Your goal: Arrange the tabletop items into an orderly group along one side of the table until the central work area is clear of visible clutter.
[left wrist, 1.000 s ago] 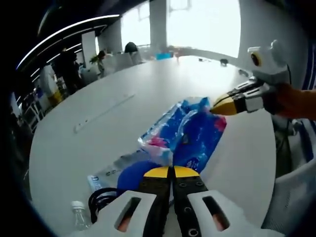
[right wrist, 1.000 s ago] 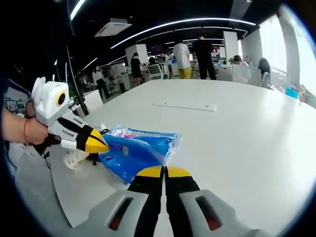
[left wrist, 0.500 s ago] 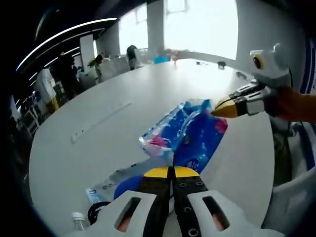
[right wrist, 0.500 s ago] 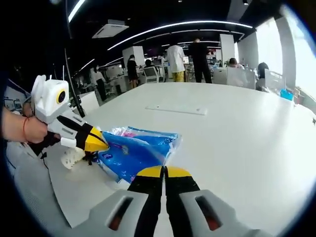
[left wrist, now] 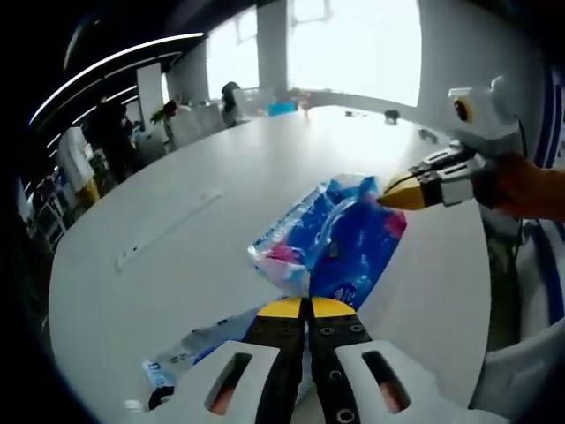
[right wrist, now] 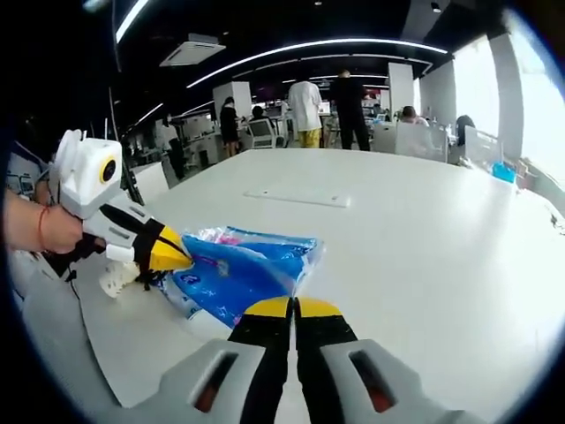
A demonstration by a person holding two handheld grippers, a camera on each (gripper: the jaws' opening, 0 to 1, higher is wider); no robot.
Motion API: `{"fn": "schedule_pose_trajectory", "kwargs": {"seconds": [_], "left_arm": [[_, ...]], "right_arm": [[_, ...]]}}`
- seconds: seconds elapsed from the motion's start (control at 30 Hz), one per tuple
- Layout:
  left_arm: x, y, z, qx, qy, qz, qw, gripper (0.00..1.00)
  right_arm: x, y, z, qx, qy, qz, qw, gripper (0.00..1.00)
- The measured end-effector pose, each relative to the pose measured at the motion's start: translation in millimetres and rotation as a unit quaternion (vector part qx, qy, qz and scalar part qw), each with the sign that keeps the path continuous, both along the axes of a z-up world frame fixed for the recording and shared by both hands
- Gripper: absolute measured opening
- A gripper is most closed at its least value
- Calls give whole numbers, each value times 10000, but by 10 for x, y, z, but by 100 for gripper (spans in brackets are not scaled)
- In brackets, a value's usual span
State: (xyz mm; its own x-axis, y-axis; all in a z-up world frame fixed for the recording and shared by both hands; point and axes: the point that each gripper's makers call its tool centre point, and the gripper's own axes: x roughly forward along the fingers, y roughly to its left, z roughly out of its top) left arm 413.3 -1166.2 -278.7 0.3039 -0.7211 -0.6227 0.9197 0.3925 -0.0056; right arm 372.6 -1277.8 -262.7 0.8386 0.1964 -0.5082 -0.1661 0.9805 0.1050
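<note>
A blue plastic packet (left wrist: 335,234) of tissue packs lies stretched between my two grippers over the white table (left wrist: 265,150). In the left gripper view my left gripper (left wrist: 307,306) is shut, its yellow tips pinching the packet's near corner. My right gripper (left wrist: 395,193) comes in from the right, shut on the far corner. In the right gripper view the packet (right wrist: 238,269) runs from my right gripper (right wrist: 296,306) at the bottom to my left gripper (right wrist: 172,254) at the left, held by a hand.
A flat clear bag (left wrist: 199,346) lies beside my left jaws. A long white strip (left wrist: 163,231) (right wrist: 298,198) rests further out on the table (right wrist: 424,230). A small white object (right wrist: 113,278) sits under the left gripper. People (right wrist: 307,110) stand far behind.
The packet has kept its place between both grippers while the table slid past. The bottle and black cable have dropped almost out of the left gripper view.
</note>
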Motion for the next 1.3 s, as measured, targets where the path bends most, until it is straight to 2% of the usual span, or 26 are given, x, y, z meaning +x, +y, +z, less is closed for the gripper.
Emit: {"fn": "schedule_pose_trajectory", "kwargs": {"seconds": [0.33,0.6,0.83,1.3], "left_arm": [[-22,-222,-83,21,47,-57,10000,0],[-34,-341,-226,64,150,-55,9999,0],[-13,-412,-381,149,245,-28,9996,0],[59,-557,-501,215,270,19,9994,0]], "right_arm": [[-21,-228,-36,-55,47,-83,9999,0],[-19,-363,-190,-76,173,-109,9998,0],[0,-425,-327,-77,282,-109,9995,0],[61,-560,-465,-45,382,-163,9991,0]]}}
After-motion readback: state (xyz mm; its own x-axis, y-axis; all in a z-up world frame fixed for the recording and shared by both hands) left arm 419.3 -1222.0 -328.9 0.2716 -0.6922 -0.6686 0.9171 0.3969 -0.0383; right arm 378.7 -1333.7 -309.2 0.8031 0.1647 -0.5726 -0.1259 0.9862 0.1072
